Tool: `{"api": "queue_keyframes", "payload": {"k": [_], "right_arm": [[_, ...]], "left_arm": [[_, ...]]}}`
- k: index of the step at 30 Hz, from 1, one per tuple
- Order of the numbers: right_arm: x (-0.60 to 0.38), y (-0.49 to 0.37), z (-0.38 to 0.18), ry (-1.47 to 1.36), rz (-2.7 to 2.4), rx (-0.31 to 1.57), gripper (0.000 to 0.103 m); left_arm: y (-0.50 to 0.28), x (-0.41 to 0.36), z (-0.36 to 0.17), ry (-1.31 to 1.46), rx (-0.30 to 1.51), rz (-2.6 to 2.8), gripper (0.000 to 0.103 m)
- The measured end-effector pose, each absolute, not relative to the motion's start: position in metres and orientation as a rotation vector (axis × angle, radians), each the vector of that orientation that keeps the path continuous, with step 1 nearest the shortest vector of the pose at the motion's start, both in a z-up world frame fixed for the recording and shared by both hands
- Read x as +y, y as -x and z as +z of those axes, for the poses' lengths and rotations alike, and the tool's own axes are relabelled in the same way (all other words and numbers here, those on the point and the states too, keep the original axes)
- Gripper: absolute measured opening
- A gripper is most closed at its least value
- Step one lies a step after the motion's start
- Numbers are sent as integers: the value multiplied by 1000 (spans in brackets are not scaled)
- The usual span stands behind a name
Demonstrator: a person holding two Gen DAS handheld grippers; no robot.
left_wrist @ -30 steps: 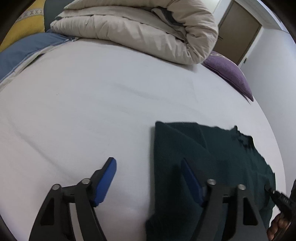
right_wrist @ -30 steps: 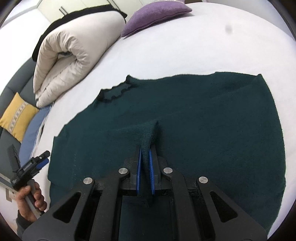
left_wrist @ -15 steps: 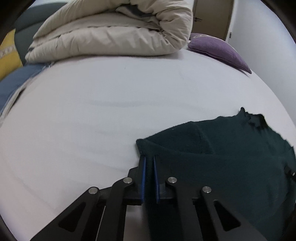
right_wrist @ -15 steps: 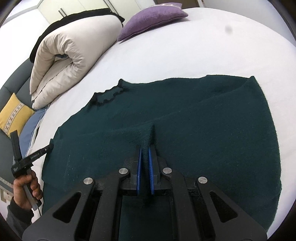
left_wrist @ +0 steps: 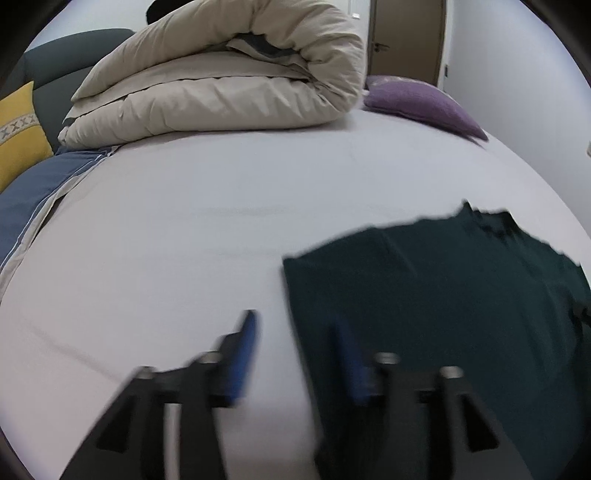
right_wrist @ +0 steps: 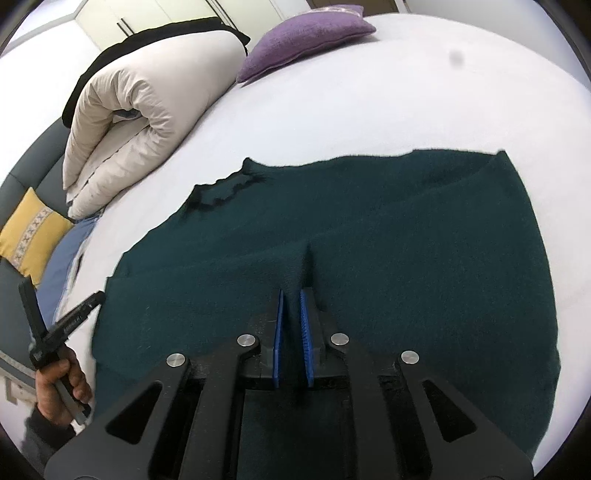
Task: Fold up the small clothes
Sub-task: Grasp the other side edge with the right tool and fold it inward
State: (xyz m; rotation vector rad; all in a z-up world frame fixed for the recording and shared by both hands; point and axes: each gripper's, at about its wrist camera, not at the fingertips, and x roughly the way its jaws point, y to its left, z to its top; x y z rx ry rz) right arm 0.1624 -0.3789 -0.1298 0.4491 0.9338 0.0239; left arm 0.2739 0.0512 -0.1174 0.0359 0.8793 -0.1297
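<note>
Since half a second ago the left gripper (left_wrist: 295, 339) has let go of the sweater's left edge: jaws were clamped on it, now parted and opening, one blue pad over the white bed sheet (left_wrist: 221, 206), the other over the knit, not pressing it. Left view blurred. Right gripper (right_wrist: 291, 314) was pinched tight on a raised ridge of fabric; its jaws are now starting to open, with the ridge between the blue pads and touching them.

Counts: one dark green sweater (right_wrist: 369, 240), lying flat across the lower centre and right of the right view, collar toward upper left. One rolled beige duvet (right_wrist: 147, 107), one purple cushion (right_wrist: 303, 33), one yellow cushion (right_wrist: 33, 229), one blue cloth (left_wrist: 37, 192) at left edge. One hand (right_wrist: 59, 384) at lower left holds the left gripper's handle.

No containers. Small print on the left gripper's body, unreadable.
</note>
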Motion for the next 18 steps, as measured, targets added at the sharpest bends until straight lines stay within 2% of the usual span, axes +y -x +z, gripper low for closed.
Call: {"api": "queue_keyframes", "payload": {"k": [2, 4, 6, 7, 8, 9, 10, 13, 18], "right_arm": [[-376, -155, -129, -464, 48, 946, 24], [-369, -148, -134, -459, 61, 984, 28], [-363, -142, -136, -411, 63, 991, 28], [-359, -139, -137, -375, 63, 986, 27], [-358, -137, -138, -352, 61, 987, 24], [-358, -136, -138, -340, 54, 992, 21], [-358, -136, -137, -329, 44, 995, 12], [-359, -133, -133, -317, 24, 1000, 7], [-363, -126, -132, -339, 14, 988, 6]], "left_arm": [[-263, 47, -120, -52, 891, -154, 67], [-257, 43, -127, -80, 907, -159, 67], [-254, 42, -133, -87, 912, -168, 62], [-251, 43, -133, -75, 915, -182, 53], [-251, 42, -132, -75, 920, -189, 40], [-251, 40, -132, -86, 922, -192, 34], [-248, 37, -132, -113, 922, -196, 25], [-240, 34, -131, -168, 907, -185, 18], [-237, 40, -141, -155, 908, -183, 17]]}}
